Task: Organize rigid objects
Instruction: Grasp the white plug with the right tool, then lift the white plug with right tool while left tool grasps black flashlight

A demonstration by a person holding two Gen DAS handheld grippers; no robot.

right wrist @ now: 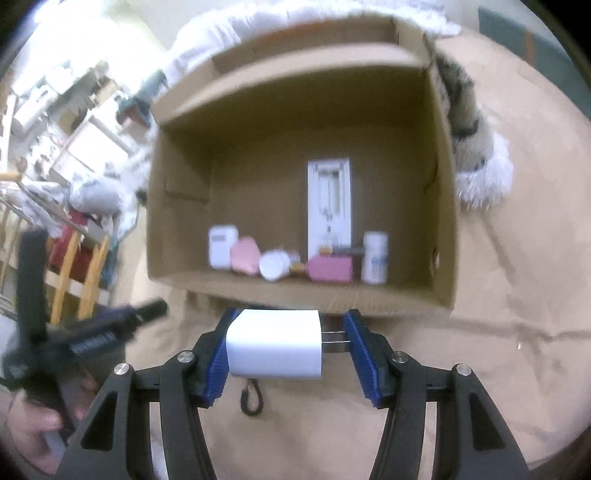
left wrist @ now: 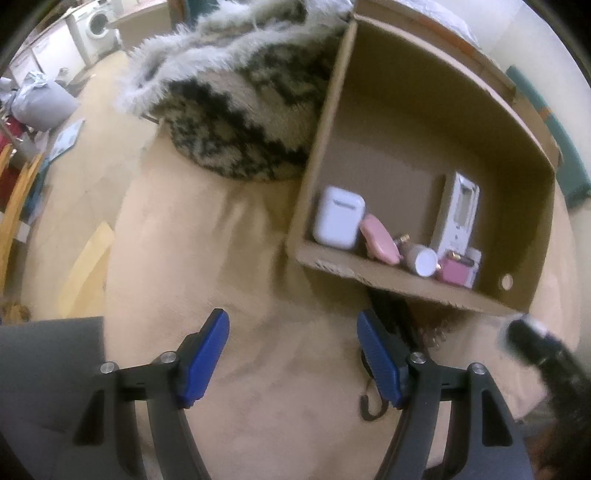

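My right gripper [right wrist: 286, 345] is shut on a white wall charger [right wrist: 273, 345], its prongs against the right pad, held just in front of an open cardboard box [right wrist: 295, 291]. Inside the box stand a white earbud case [right wrist: 221, 249], a pink case [right wrist: 244, 255], a small bottle with a white cap [right wrist: 274, 265], a pink box [right wrist: 330, 269], a tall white package [right wrist: 328, 203] and a white bottle [right wrist: 375, 257]. My left gripper [left wrist: 293, 354] is open and empty above the beige cloth, left of the box [left wrist: 406, 288].
A furry black-and-white blanket [left wrist: 236, 107] lies against the box's left side. A dark cable [left wrist: 373, 402] lies on the beige cloth [left wrist: 258, 258] before the box. A washing machine [left wrist: 94, 27] and clutter stand far left. The left gripper shows at the right wrist view's left [right wrist: 92, 336].
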